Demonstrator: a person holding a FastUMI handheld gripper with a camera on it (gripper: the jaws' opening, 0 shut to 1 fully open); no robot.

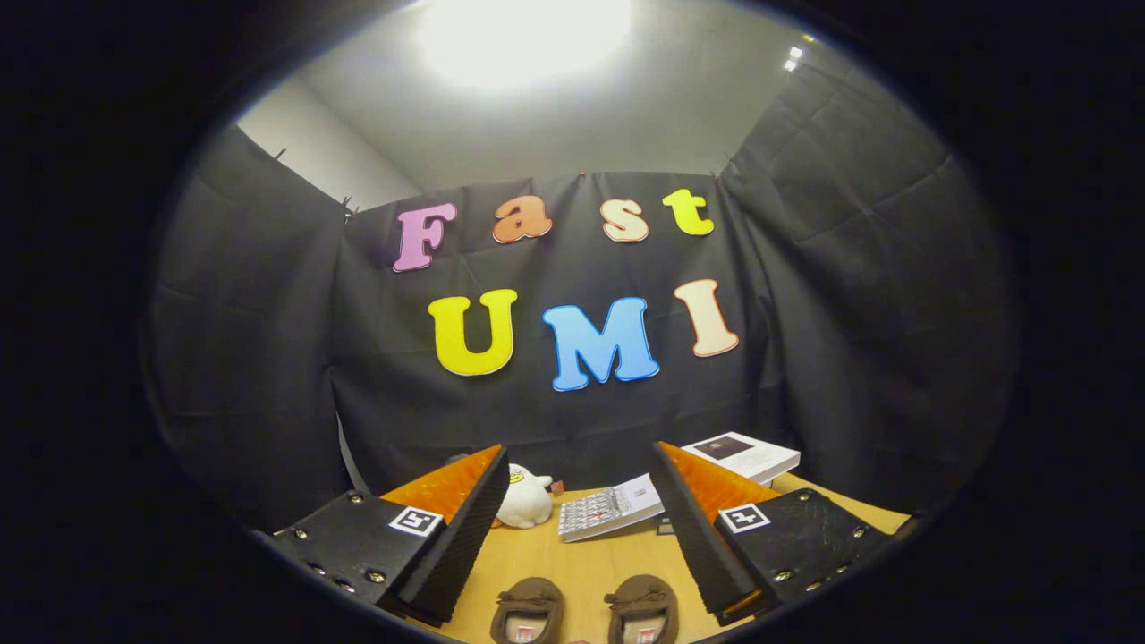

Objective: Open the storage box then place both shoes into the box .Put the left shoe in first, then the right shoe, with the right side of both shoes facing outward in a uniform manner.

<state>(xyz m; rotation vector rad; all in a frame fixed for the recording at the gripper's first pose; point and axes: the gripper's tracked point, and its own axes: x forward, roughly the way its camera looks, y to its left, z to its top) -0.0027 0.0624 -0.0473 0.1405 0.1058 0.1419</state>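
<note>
Two brown slip-on shoes are sitting side by side on the counter (590, 559), soft and moccasin-like, with their openings showing pale insoles; the left shoe (528, 610) and the right shoe (642, 608) are lying close together but apart, toes pointing away toward the back wall. The counter is a light wooden top, and black cloth is hanging all around it as the booth's wall, with a pale ceiling and a bright lamp glaring overhead. Farther back on the counter a small white plush toy (525, 501) is resting, a desk calendar (610, 508) is lying just beside it, and a white box (745, 455) is sitting beyond that, near the cloth. The gripper (575, 586) is hanging above the near end of the counter with its fingers (452, 546) spread wide and holding nothing. Both shoes are lying in the gap between the fingers, just below their tips, touching neither one, while the toy and the calendar are sitting well beyond them.
</note>
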